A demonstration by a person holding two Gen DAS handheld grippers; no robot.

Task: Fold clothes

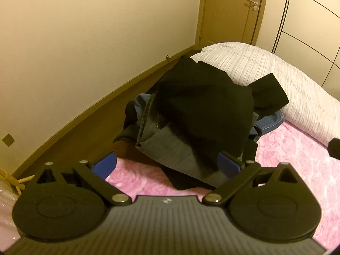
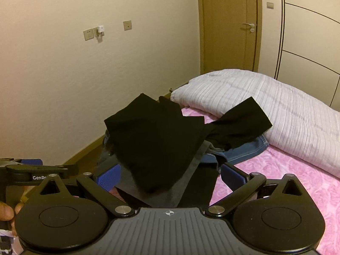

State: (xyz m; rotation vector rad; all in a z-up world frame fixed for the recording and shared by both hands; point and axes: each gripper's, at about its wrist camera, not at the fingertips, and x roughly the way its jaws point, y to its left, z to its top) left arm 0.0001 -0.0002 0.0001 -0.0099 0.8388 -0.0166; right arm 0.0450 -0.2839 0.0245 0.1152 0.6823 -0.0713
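A heap of clothes lies at the left edge of the bed. On top is a crumpled black garment. A grey garment spreads out under it, and blue jeans stick out at the far side. My left gripper is open, its blue pads on either side of the grey garment's near edge, gripping nothing. My right gripper is open too, just short of the pile's near edge, with nothing held between its pads.
A pink flowered blanket covers the bed. A rolled white striped duvet lies behind the pile. The wooden floor and the wall are on the left, a door behind. A hand shows at the left edge.
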